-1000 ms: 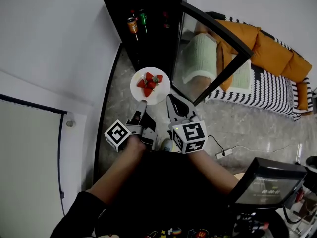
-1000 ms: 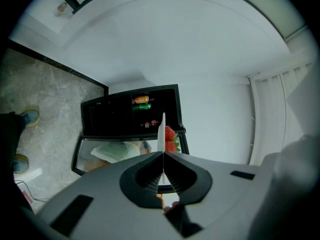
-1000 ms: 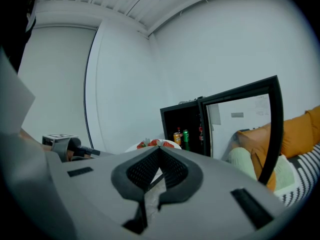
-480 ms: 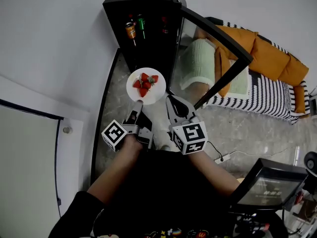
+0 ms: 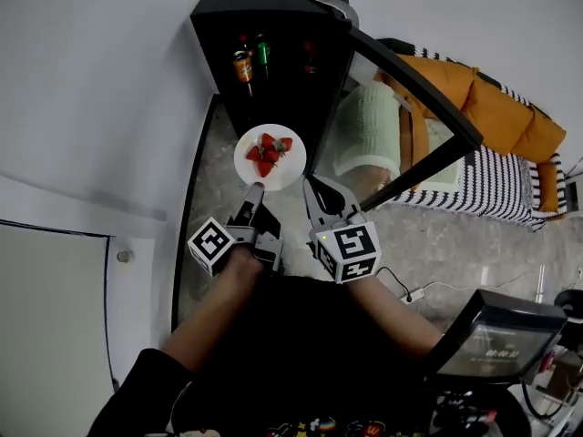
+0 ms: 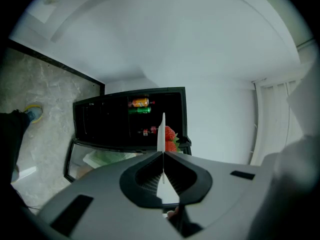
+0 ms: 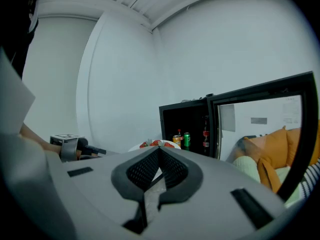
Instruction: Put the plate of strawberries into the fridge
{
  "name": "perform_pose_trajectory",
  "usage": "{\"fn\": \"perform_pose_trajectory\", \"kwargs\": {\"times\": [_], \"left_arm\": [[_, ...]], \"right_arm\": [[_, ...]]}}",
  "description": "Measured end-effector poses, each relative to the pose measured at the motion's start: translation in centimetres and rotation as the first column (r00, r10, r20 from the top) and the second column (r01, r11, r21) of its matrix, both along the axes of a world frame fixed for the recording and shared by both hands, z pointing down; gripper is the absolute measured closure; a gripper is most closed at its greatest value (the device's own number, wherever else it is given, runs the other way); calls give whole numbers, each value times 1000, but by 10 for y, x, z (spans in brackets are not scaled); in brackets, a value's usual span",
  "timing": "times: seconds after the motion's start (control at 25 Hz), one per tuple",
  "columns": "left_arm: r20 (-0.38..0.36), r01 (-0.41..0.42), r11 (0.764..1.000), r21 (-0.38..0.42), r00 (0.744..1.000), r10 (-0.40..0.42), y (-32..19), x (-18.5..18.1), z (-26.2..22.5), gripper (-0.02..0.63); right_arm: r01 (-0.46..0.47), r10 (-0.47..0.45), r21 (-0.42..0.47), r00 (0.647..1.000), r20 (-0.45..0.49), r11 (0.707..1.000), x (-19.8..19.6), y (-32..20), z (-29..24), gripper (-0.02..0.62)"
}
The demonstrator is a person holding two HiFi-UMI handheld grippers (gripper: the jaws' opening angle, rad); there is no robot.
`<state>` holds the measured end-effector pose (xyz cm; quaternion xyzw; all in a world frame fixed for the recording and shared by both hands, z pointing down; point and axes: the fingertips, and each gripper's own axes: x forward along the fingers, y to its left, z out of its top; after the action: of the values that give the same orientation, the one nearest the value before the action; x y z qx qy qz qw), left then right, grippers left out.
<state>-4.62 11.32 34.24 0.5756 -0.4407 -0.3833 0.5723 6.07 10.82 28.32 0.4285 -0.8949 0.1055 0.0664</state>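
Now I am at the carrying step: the plate is held up in the air in front of the fridge, not inside yet. My left gripper [image 6: 162, 153] has its jaws pinched tight on the near edge of the white plate [image 6: 161, 129], so the plate sticks out straight ahead of the tips. My right gripper [image 7: 159, 150] has its jaws closed too, but with nothing in them. The plate sits just past its tips and a bit to the left, not touching as far as I can tell.

On the plate lie a few red strawberries [image 5: 270, 151], bunched in the middle.

Further ahead of both jaws stands the black fridge [image 5: 273, 12]. Its glass door [image 5: 419, 86] is wide open, off to the right of my right jaws. Deep inside I see an orange can [image 5: 243, 65], a green can [image 5: 263, 51] and a dark bottle [image 7: 205, 131] beside them.

I think the next move needs me to keep the plate flat so no berry rolls off. Then I push it forward onto a shelf with room, and only then open my left jaws.
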Motion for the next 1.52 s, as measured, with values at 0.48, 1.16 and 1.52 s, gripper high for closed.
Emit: {"fn": "perform_pose_trajectory", "kwargs": {"times": [0.48, 1.16, 1.52], "left_arm": [[-12, -110, 993, -30, 994, 110, -94, -58, -15, 595], [-86, -248, 965, -83, 967, 241, -187, -88, 21, 595], [-46, -220, 969, -117, 975, 216, -236, -79, 48, 595]], "right_arm": [[-69, 67, -29, 996, -53, 997, -71, -92, -15, 592], [-188, 178, -86, 977, -121, 978, -116, -173, 23, 592], [-195, 185, -98, 978, -101, 976, -98, -225, 39, 592]]}}
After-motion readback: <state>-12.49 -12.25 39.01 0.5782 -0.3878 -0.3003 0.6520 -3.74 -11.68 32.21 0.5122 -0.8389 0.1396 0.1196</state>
